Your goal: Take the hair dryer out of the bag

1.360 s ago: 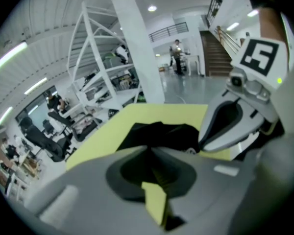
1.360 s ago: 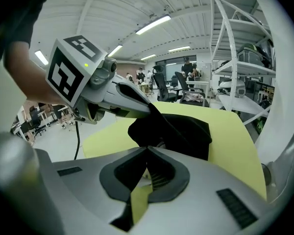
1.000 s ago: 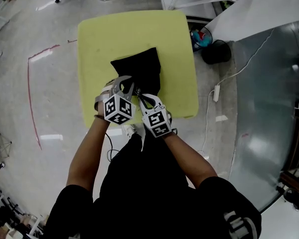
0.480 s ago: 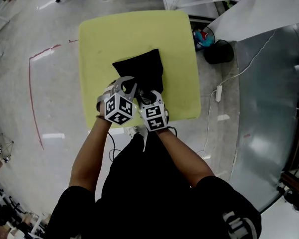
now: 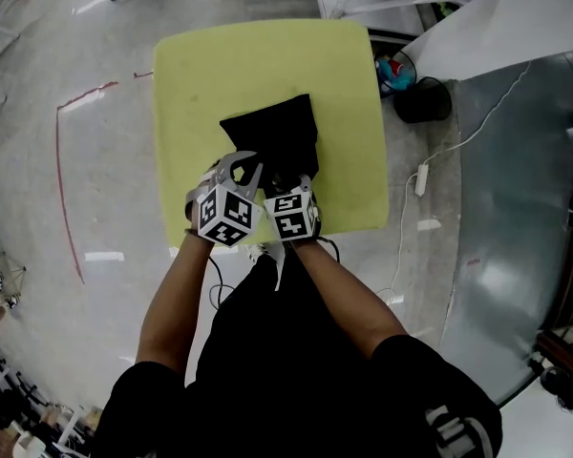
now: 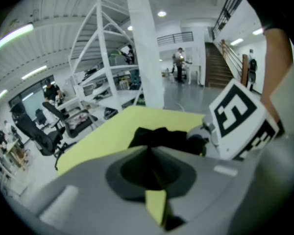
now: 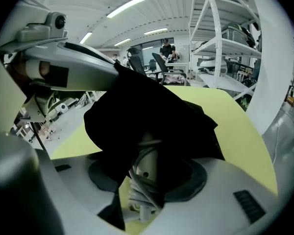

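Note:
A black cloth bag (image 5: 277,136) lies on the yellow table (image 5: 201,74). My left gripper (image 5: 248,167) is shut on the bag's near edge and holds it lifted; in the right gripper view its tip (image 7: 115,66) meets the raised cloth. In the left gripper view the shut tips (image 6: 149,150) point at the bag (image 6: 161,136). My right gripper (image 5: 285,187) is at the bag's mouth, and its jaws have just been opening. The hair dryer's pale handle (image 7: 146,173), wound with its cord, sticks out of the bag (image 7: 152,111) between the wide jaws (image 7: 147,185), and the pads stand apart from it.
On the floor to the right of the table are a black bin (image 5: 422,98) and a white power strip (image 5: 420,179) with its cable. Red tape (image 5: 62,189) marks the floor at the left. Shelving and office chairs stand beyond the table.
My right gripper has slid forward and down to the bag's mouth, beside the left one, and its jaws have spread. The left gripper has stayed at the bag's edge.

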Motion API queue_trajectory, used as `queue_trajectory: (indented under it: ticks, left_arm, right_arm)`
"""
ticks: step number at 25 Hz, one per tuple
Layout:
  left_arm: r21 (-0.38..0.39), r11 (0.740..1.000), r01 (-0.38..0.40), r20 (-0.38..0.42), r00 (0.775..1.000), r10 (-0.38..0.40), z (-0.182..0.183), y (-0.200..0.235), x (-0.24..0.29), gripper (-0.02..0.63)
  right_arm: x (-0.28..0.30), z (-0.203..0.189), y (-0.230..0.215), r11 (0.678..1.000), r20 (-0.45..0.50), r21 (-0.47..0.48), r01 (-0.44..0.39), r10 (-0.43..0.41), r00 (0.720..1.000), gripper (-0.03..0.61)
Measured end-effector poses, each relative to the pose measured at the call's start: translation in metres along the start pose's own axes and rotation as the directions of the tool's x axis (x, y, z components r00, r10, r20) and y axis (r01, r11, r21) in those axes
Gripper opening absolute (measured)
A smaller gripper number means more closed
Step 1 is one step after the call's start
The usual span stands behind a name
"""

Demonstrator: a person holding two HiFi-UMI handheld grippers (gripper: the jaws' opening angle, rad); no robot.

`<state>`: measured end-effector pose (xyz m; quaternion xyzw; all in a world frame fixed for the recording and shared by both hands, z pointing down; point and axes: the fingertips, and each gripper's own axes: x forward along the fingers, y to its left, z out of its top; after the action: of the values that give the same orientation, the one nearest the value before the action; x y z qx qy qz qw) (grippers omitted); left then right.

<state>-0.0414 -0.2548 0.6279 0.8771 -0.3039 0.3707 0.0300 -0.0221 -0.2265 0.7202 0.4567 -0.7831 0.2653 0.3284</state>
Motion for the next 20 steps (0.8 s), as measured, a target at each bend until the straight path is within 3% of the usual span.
queue_trajectory:
  ticks: [9,13,20]
  left_arm:
    - [-0.019,0.999,0.034,0.001,0.999,-0.034,-0.009,-0.014,-0.013,0.018]
    - [-0.047,0.998,0.046,-0.024,0.999,-0.048,-0.024,-0.021,-0.014,0.018]
    - [-0.084,0.996,0.029,-0.017,0.999,-0.031,-0.03,-0.023,-0.016,0.018]
  right_arm:
    - [0.026,-0.008,0.006,1.0,-0.1,-0.002,-0.03,0.029,0.995,0.225]
    - [0.039,-0.014,0.005,0.998,-0.15,-0.048,-0.041,0.033,0.988,0.229]
    - [0.04,-0.014,0.003,0.998,-0.126,-0.04,-0.039,0.034,0.991,0.213]
